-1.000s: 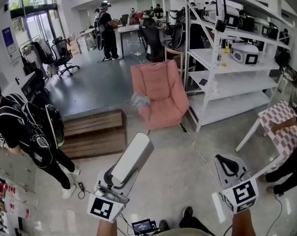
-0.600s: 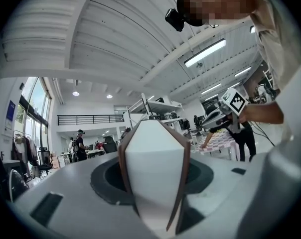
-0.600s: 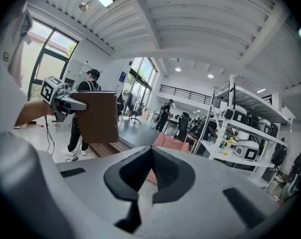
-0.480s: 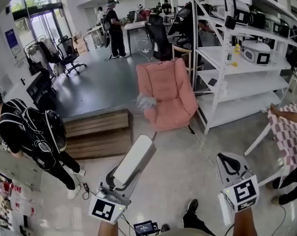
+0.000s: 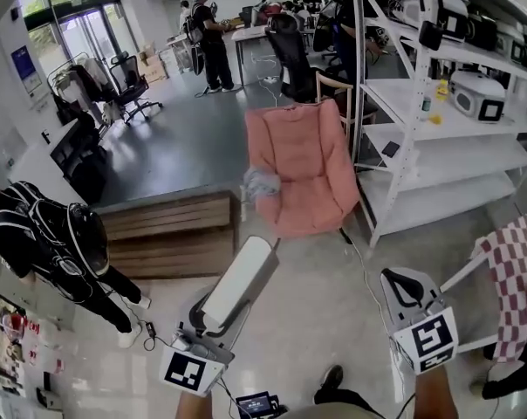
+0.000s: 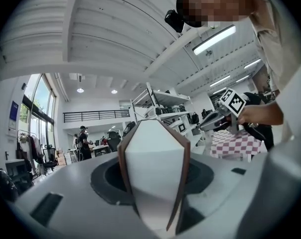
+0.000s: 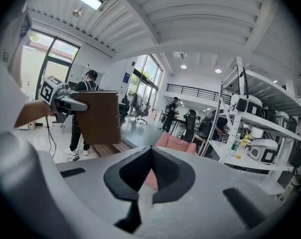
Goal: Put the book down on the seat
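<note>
My left gripper (image 5: 213, 317) is shut on a thick book (image 5: 237, 285) with a brown cover and white page edges, held up over the floor at lower left. In the left gripper view the book (image 6: 153, 173) stands between the jaws, page edges facing the camera. The pink armchair (image 5: 303, 168) stands ahead past the book, a grey cloth (image 5: 259, 182) on its left arm, its seat bare. My right gripper (image 5: 412, 299) hangs at lower right, jaws together and nothing in them. The right gripper view shows the armchair (image 7: 175, 143) beyond the jaws and the book (image 7: 98, 116) at left.
White shelving (image 5: 438, 112) with devices stands right of the armchair. A low wooden platform (image 5: 172, 230) lies to its left, and a person with a black backpack (image 5: 54, 243) stands beside it. A red-checked cloth (image 5: 521, 269) is at the right edge. A cable (image 5: 359, 264) crosses the floor.
The armchair has come closer and sits lower in the head view. Both grippers hold the same pose, the book still gripped. The arm that lay on the checked cloth is gone from view.
</note>
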`<state>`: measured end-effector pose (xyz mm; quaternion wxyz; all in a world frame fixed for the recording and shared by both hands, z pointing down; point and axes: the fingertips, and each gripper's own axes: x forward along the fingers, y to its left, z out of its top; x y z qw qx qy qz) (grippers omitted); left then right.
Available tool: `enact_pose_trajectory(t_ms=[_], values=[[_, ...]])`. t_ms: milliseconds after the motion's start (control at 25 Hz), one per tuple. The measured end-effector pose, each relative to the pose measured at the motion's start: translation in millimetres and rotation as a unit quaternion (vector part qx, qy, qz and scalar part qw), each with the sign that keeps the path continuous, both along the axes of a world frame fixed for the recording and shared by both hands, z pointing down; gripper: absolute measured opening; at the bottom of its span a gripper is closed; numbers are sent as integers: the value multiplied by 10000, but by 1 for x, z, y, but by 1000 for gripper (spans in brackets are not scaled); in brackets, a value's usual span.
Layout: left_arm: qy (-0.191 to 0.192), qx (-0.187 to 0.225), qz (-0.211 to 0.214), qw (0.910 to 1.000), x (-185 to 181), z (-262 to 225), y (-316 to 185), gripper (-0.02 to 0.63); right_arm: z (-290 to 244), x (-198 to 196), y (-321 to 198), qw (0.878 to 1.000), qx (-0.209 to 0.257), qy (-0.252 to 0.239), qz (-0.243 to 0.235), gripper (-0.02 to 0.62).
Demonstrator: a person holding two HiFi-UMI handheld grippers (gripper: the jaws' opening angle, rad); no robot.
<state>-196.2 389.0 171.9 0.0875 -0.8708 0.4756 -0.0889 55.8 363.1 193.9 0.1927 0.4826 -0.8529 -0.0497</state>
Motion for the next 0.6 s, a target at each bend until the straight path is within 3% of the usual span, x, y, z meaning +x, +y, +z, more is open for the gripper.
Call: enact_pose_trajectory(t_ms=[320, 600], values=[[-99, 21, -266, 9996, 41, -6, -56, 216, -2, 36, -68, 9995, 38, -62, -297, -8], [-225, 36, -337, 9992, 79, -11, -96, 216, 4, 81, -107, 9994, -13, -218, -270, -8]])
